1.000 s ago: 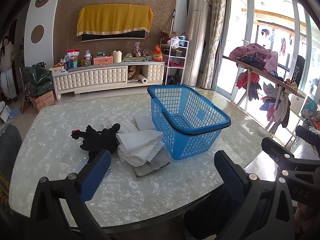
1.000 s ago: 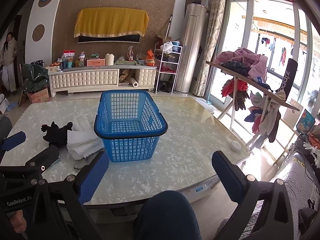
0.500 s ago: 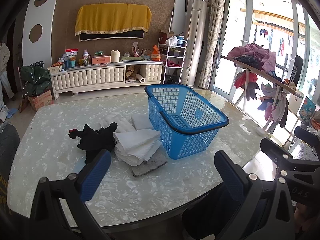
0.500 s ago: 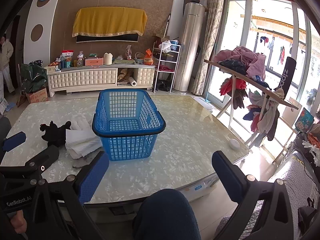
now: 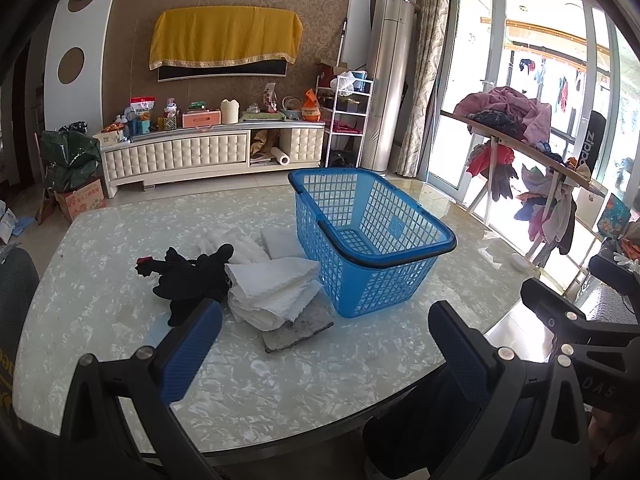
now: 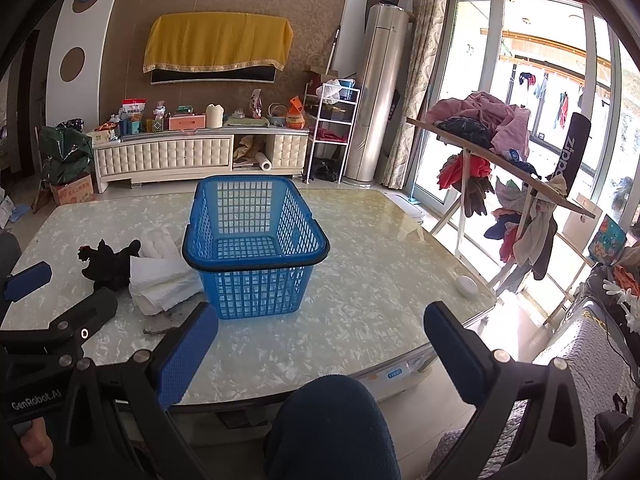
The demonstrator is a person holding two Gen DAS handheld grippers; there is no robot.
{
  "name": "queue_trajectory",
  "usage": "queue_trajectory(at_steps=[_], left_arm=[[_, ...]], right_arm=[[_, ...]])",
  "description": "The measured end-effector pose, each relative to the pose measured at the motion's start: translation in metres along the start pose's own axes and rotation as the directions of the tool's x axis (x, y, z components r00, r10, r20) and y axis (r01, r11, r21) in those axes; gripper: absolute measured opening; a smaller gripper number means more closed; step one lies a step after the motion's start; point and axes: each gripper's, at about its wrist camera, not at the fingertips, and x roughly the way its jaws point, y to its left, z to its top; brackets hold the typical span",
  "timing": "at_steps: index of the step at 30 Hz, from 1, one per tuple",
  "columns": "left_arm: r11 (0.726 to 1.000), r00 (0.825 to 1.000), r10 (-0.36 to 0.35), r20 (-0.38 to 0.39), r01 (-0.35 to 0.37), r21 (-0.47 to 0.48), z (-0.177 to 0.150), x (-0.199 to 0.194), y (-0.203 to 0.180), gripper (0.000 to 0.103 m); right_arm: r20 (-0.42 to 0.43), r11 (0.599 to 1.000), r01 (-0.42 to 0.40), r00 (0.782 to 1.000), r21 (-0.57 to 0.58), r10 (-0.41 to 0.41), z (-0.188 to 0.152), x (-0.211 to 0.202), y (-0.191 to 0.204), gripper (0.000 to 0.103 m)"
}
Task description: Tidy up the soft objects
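Ahead of the left gripper (image 5: 324, 344), whose fingers stand spread wide with nothing between them, lies a small heap of soft things on the table (image 5: 100, 264). A fuzzy black plush toy (image 5: 188, 276) with a bit of red at one end sprawls just beyond the left finger. Touching it, toward the right finger, is a stack of folded white cloths (image 5: 272, 292), quilted and thick, resting partly on a flat grey rag (image 5: 298, 330) with ragged edges. More rolled white cloth lies behind them. Further toward the right finger stands an empty blue plastic basket (image 5: 372, 240), rectangular, with lattice walls and a dark rim. The table top is glossy, with a pearly flaked pattern. The right gripper (image 6: 320, 348) is also spread wide and empty, the basket straight ahead between its fingers.
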Motion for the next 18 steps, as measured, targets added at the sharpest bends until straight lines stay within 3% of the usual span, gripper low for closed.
queue_trajectory(at_steps=[18], left_arm=[[1.000, 1.000, -0.004, -0.013, 0.004, 0.011, 0.0011, 0.0024, -0.0010, 0.103]], right_arm=[[-0.014, 1.000, -0.010, 1.000, 0.004, 0.010, -0.0002, 0.0036, -0.0025, 0.103]])
